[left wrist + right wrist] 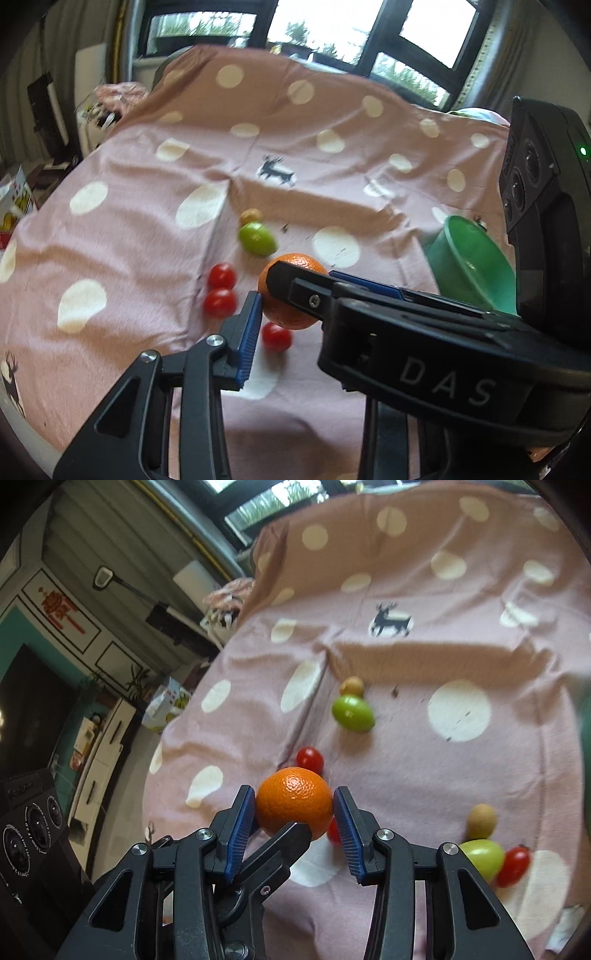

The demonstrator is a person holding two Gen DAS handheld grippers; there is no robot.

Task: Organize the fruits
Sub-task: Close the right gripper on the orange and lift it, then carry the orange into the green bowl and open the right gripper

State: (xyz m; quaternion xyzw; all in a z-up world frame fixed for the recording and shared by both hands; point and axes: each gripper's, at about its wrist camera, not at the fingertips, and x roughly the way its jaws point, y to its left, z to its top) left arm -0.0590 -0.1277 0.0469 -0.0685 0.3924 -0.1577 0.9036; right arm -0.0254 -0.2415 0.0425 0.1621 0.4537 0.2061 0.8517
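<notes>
Right wrist view: both grippers tilt downward, right fingers (242, 827) and left fingers (251, 325) pinching one orange (293, 803).

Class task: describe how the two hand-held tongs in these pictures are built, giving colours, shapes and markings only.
Left tongs: black angular plastic frames with cut-outs, silver screws, ribbed blue pads, grey letters DAS. Right tongs: the same black frames, silver screws, ribbed blue pads.

Round, dimpled orange (294, 802) aloft above red tomatoes (221, 277), green fruit (257, 239) and green bowl (476, 264).
</notes>
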